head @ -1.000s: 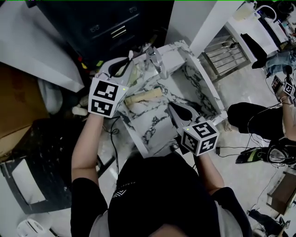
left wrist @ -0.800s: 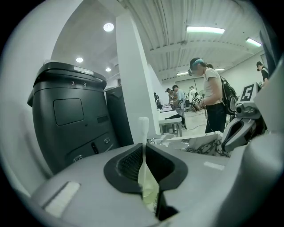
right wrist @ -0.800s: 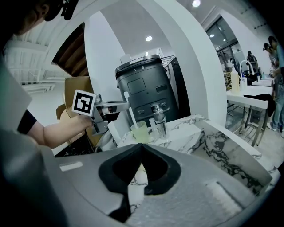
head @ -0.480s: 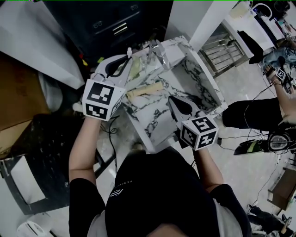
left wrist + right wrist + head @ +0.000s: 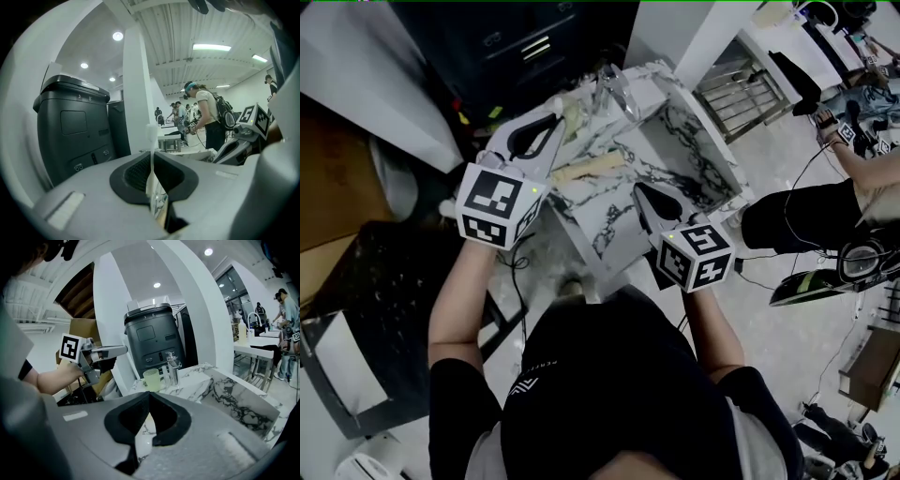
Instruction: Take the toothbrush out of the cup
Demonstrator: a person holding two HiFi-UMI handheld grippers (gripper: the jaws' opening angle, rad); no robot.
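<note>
My left gripper is shut on a thin white toothbrush, which stands upright between its jaws with the head above the tips. It hangs over the left end of the marble counter. The pale green cup stands on the counter next to the faucet, to the right of the left gripper and apart from it. My right gripper is over the counter's front part, its jaws meeting at the tips with nothing between them.
A marble sink basin lies to the right of the faucet. A cream oblong object lies on the counter. A dark cabinet stands behind. People, cables and a wire rack are at the right.
My left gripper has drawn back to the left and slightly up with the toothbrush, away from the cup. The right gripper has shifted a little over the counter.
</note>
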